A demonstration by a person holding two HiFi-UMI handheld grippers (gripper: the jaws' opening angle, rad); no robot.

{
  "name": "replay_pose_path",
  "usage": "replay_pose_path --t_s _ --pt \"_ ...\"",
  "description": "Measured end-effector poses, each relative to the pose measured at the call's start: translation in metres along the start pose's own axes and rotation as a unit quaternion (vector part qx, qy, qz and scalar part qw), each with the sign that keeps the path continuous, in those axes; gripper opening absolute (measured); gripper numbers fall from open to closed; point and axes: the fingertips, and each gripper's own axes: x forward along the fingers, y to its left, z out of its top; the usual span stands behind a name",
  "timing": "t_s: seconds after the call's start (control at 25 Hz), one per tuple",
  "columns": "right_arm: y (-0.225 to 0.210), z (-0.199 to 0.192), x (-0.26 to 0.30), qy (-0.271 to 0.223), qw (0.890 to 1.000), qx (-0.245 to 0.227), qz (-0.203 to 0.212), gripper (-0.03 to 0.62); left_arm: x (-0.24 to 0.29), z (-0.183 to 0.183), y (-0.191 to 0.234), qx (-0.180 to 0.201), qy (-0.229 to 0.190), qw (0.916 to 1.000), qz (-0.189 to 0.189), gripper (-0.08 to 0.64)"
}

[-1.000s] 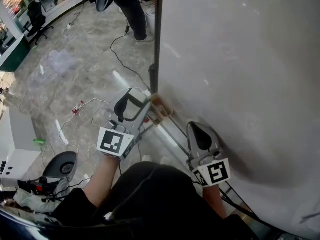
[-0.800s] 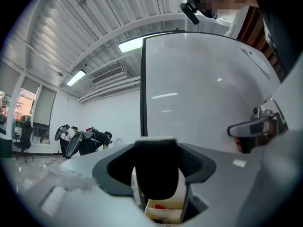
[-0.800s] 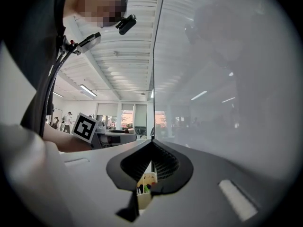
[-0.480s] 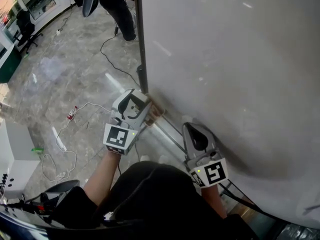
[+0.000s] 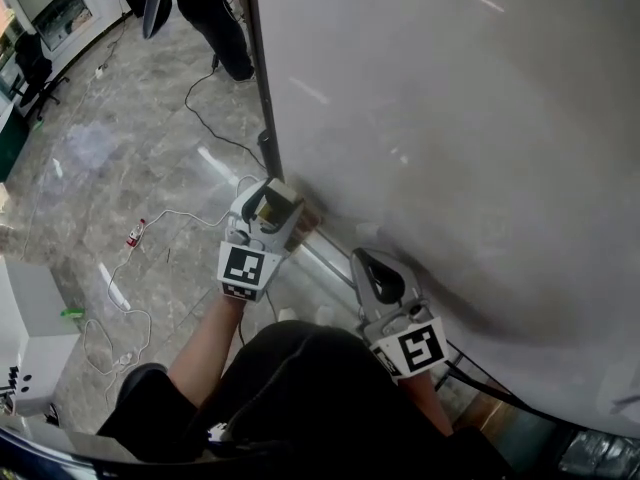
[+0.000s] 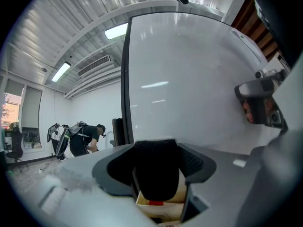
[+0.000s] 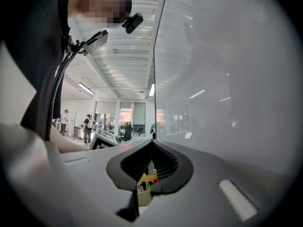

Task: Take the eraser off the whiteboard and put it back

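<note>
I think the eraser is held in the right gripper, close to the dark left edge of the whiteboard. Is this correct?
Not quite: the left gripper holds the eraser, not the right one. The left gripper view shows it, with the eraser's black felt and pale body between the jaws. The rest stands: in the head view it is close to the dark left edge of the whiteboard.

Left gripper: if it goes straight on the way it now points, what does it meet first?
Probably the whiteboard, just right of its dark frame; the eraser in its jaws would touch first. Depth is unclear.
</note>
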Motion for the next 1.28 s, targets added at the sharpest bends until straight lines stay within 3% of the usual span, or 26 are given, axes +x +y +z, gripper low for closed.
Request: replay_pose_path --t_s 0.32,0.56,1.28 --pt "0.0 -0.007 0.007 0.01 1.0 0.002 -0.012 0.009 0.014 -0.025 -0.006 0.015 0.028 0.9994 -0.012 0.284" --pt "0.013 -0.015 0.02 0.019 1.0 0.011 0.001 0.009 0.023 -0.039 -0.007 0.022 0.041 0.9986 -0.024 0.285" --pt "0.012 -0.015 0.023 0.027 1.0 0.01 -0.009 0.009 0.035 -0.069 -0.009 0.035 0.082 0.9959 -0.019 0.298"
